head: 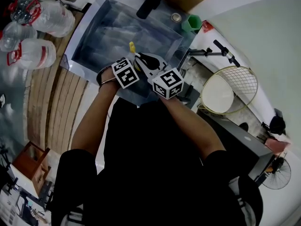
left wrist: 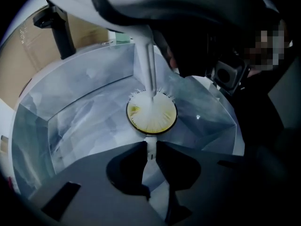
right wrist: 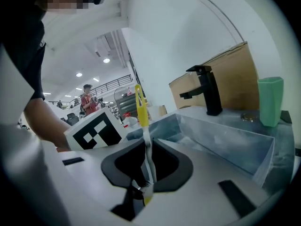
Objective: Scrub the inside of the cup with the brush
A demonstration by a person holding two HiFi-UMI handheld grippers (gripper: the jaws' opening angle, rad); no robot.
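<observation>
In the left gripper view I look into the round mouth of the cup (left wrist: 151, 114), which has a dark rim and a yellowish inside. My left gripper (left wrist: 150, 150) is shut on the cup's thin white handle, holding it over the sink. The brush's white bristles (left wrist: 149, 108) fill the cup's mouth, and its white stem (left wrist: 149, 65) rises to my right gripper above. In the right gripper view the right gripper (right wrist: 146, 173) is shut on the brush handle (right wrist: 141, 121), white with a yellow end. The head view shows both marker cubes close together and the yellow tip (head: 132, 46).
The grey sink basin (head: 94, 41) lies under both grippers, with a black faucet (head: 151, 1) at its far side. A green cup (head: 191, 23) stands at the sink's right corner. Water bottles (head: 37, 22) sit at the left, and a racket (head: 230, 88) at the right.
</observation>
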